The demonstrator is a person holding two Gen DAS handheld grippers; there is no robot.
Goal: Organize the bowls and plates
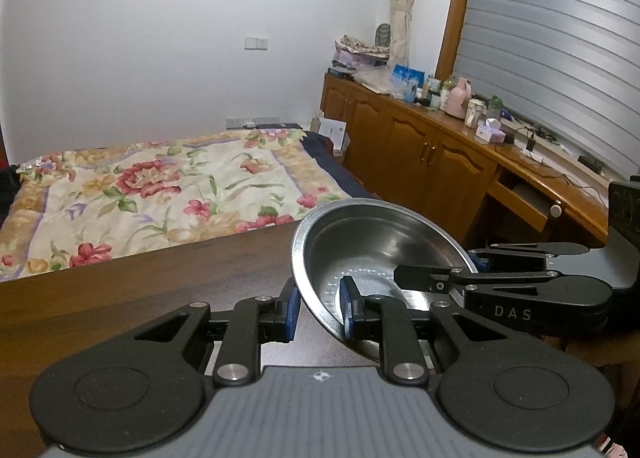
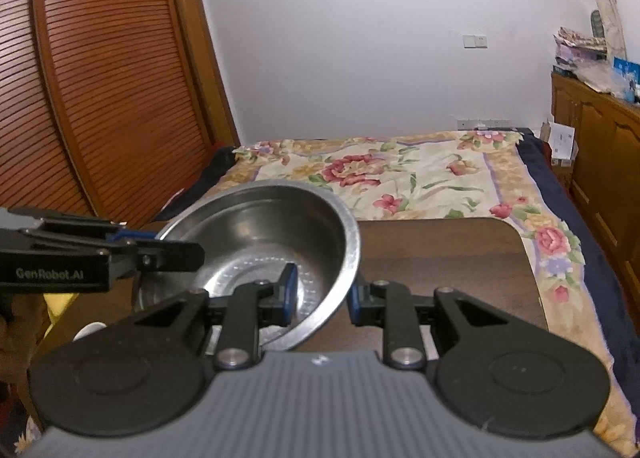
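Nearest the lens in each wrist view, a grey ribbed gripper body with black linkages and blue-padded fingers is seen. A steel bowl (image 1: 380,254) is gripped at 2 sides of its rim and is seen tilted above a dark wooden table (image 1: 160,290). In the left wrist view, the left gripper (image 1: 320,312) is closed on the bowl's near-left rim, with 1 blue pad (image 1: 347,310) inside the bowl and the other against the outer wall. In the right wrist view, the right gripper (image 2: 322,292) is clamped on the opposite rim in the same way, 1 pad (image 2: 289,290) inside and 1 outside. Each gripper is also seen from the side in the other's view, reaching in over the rim. A ring of small dimples is visible on the bowl's inner floor.

Beneath the bowl in the right wrist view, a second steel rim (image 2: 146,294) is partly seen, and whether the 2 touch cannot be told. Beyond the table, a bed with a floral quilt (image 2: 420,178) is seen. A wooden cabinet (image 1: 420,142) crowded with bottles stands along the right wall, and a louvred wooden door (image 2: 100,78) is seen at the left.
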